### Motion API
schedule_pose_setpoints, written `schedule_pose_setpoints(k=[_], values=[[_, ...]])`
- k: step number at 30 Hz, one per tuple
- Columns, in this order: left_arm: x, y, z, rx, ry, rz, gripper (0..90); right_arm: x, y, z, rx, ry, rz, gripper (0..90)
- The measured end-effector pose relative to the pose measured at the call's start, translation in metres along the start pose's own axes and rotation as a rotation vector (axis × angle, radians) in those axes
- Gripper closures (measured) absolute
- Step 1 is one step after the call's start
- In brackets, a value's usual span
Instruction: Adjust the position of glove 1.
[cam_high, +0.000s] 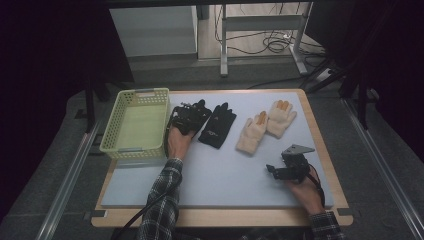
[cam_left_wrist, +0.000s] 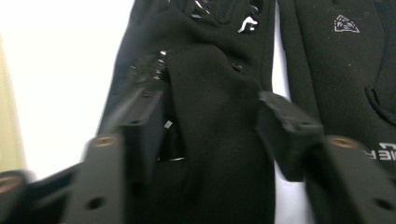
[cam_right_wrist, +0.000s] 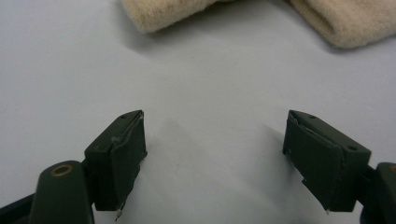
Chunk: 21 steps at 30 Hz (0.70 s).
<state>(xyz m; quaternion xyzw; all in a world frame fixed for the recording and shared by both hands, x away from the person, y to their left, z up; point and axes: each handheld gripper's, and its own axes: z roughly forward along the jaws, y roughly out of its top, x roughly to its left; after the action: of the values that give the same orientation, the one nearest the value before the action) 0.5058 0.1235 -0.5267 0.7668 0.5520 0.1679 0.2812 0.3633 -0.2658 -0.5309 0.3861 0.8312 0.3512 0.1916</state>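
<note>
Two black gloves lie side by side on the grey mat (cam_high: 220, 170). My left gripper (cam_high: 195, 115) is over the left black glove (cam_high: 202, 106), just right of the basket. In the left gripper view its jaws (cam_left_wrist: 212, 121) press on both sides of that glove's bunched cuff (cam_left_wrist: 215, 93); the second black glove (cam_left_wrist: 336, 60) lies flat to the right. Two beige gloves (cam_high: 252, 132) (cam_high: 280, 117) lie right of centre. My right gripper (cam_high: 280, 170) hovers open over bare mat near them, with nothing between its jaws (cam_right_wrist: 215, 144); the beige cuffs (cam_right_wrist: 163, 11) (cam_right_wrist: 345, 21) lie ahead of it.
A pale green plastic basket (cam_high: 111, 127) stands empty at the table's left end, close to my left hand. The mat's wooden border (cam_high: 220, 217) runs along the front edge. Table legs and cables lie on the floor beyond the far edge.
</note>
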Motion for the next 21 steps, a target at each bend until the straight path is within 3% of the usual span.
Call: schedule_pose_setpoints(k=[2,4,7,9,11,15,21], values=[[-0.008,0.001,0.002,0.022,0.059,0.062,31.9,0.0,0.0,0.0,0.0,0.0,-0.001,20.9],[-0.009,0.002,0.001,0.026,0.063,0.048,36.5,0.0,0.0,0.0,0.0,0.0,0.0,20.9],[-0.006,0.001,-0.001,0.021,0.067,0.032,59.7,0.0,0.0,0.0,0.0,0.0,0.0,20.9],[-0.007,0.001,-0.001,0.02,0.088,0.047,70.5,0.0,0.0,0.0,0.0,0.0,0.0,20.8],[-0.009,0.002,-0.003,0.02,0.08,0.049,81.2,0.0,0.0,0.0,0.0,0.0,0.0,20.9],[-0.013,0.003,-0.01,0.009,0.093,0.064,82.9,0.0,0.0,0.0,0.0,0.0,-0.001,20.9],[-0.023,0.009,-0.045,-0.05,0.045,0.089,82.9,0.0,0.0,0.0,0.0,0.0,0.0,20.8]])
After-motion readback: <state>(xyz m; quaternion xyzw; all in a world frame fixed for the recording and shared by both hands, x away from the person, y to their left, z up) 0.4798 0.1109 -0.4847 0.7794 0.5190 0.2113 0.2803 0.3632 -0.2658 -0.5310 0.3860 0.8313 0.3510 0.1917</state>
